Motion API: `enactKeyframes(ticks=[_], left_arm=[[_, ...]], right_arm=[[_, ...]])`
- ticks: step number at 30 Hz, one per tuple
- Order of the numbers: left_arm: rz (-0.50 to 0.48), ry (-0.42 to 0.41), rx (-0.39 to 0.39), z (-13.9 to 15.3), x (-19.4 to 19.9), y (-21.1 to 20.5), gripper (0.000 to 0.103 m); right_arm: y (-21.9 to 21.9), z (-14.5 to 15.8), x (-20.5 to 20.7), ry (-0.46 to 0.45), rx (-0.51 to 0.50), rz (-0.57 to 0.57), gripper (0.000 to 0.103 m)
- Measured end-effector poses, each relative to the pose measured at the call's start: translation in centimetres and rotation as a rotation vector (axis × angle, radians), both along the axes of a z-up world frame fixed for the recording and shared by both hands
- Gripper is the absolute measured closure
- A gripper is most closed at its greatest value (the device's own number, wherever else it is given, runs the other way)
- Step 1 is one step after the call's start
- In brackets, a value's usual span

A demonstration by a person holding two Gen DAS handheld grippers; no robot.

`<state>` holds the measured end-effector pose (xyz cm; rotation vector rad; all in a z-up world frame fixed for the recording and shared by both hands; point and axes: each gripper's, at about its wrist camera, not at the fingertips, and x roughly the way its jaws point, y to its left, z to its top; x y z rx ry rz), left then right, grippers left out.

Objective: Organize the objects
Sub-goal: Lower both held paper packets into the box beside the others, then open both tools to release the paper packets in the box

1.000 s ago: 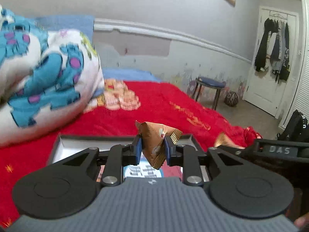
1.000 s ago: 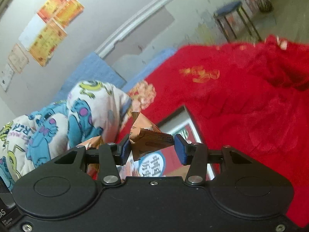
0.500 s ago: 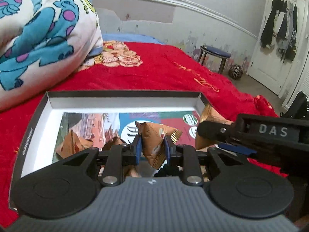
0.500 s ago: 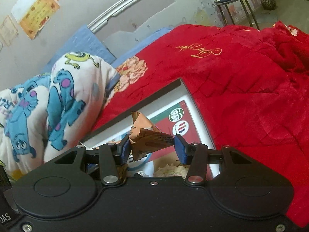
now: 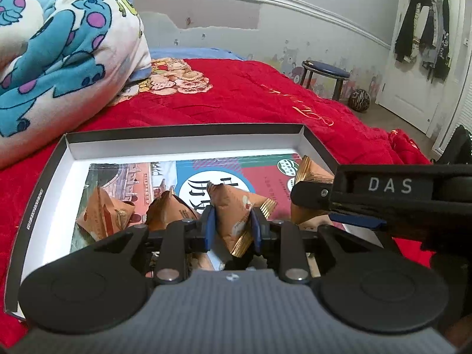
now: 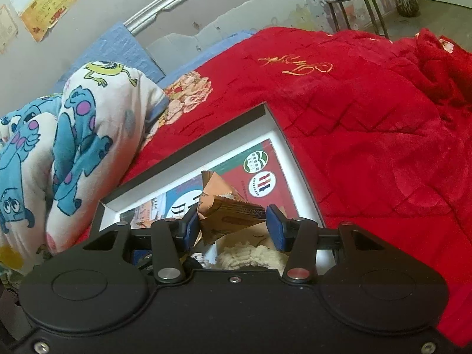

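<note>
Several crinkly pyramid packets in shallow cardboard box

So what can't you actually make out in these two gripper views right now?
- Left wrist view: the near part of the box floor, hidden by the left hand-held gripper body.
- Left wrist view: the packet at the box's right wall, partly covered by the right hand-held gripper.
- Right wrist view: the cream fuzzy thing below the held packet, mostly hidden; unidentifiable.
- Both views: print on the packets, too small.
</note>
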<state>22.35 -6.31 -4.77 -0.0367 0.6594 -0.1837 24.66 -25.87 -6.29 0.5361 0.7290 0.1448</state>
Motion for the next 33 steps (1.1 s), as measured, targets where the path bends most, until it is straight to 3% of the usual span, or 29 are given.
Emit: enactKeyframes(ticks=[17,20,24,26,33], left_arm=[[0.034,-0.019,0.028,-0.9,0.2,0.7,0.066],[0.029,-0.031,0.028,-0.9,0.0,0.6,0.053],[0.028,-0.048,0.032,-0.6,-0.2,0.6,0.043],[0.017,-0.046,0.018,-0.5,-0.2,0.6,0.039],[0.002,-0.054,0.026,-0.5,-0.4,0.5,0.032]], right_arm=[[0.0,0.1,-0.2,0.012,-0.006,0.002,0.056],[-0.1,0.2,-0.2,0.013,0.004,0.005,0.056],[-0.9,0.4,-0.3,0.003,0.094,0.006,0.056],[-0.8,0.4,-0.2,0.003,0.091,0.011,0.056],[0.4,0.4,-0.2,0.003,0.052,0.05,0.056]])
